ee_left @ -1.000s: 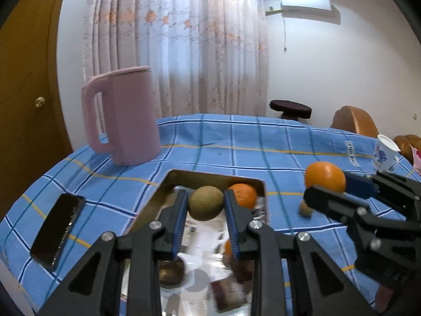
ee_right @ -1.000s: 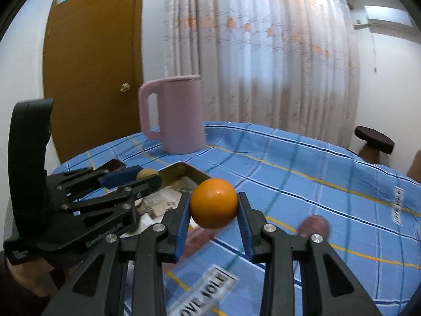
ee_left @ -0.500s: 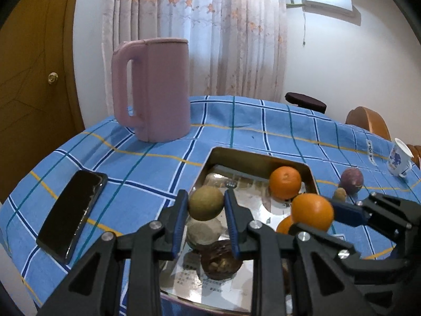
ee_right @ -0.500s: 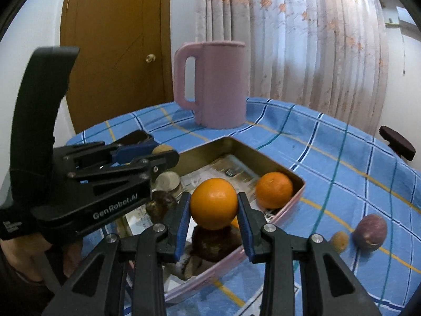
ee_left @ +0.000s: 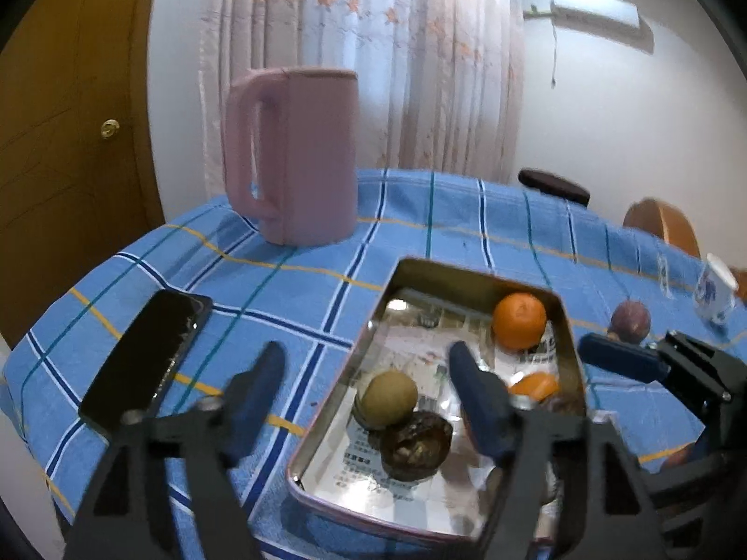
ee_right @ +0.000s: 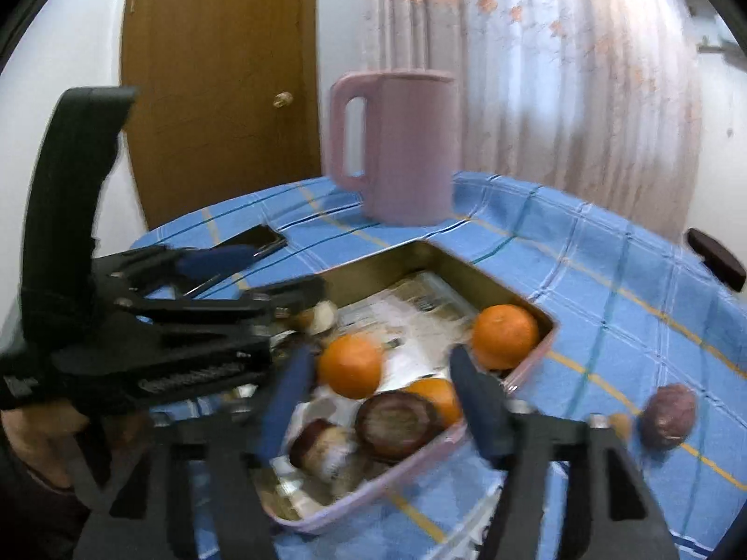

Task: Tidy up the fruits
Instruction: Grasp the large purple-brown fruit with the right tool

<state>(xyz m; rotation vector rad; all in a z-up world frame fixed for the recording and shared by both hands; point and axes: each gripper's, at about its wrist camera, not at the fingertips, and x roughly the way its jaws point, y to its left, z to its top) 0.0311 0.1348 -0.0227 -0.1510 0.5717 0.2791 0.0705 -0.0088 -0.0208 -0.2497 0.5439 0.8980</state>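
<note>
While hovering over the shallow rectangular metal tin (ee_left: 471,275) on the blue checked tablecloth (ee_left: 289,289), left gripper (ee_left: 369,375) wide apart, jaws just been opening, pads clear of the round greenish-brown fruit (ee_left: 390,399) lying in the tin beside a dark wrinkled fruit (ee_left: 415,443). Round orange (ee_left: 519,320) up in the far corner. Black phone (ee_left: 149,357) and tall pink plastic jug (ee_left: 299,154) off to the left.

Over in the right wrist view, right gripper (ee_right: 378,394) also spread, jaws just been opening, bright orange fruit (ee_right: 351,365) loose between the fingers, inside the tin. Purple fruit (ee_right: 668,413) out on the cloth.
</note>
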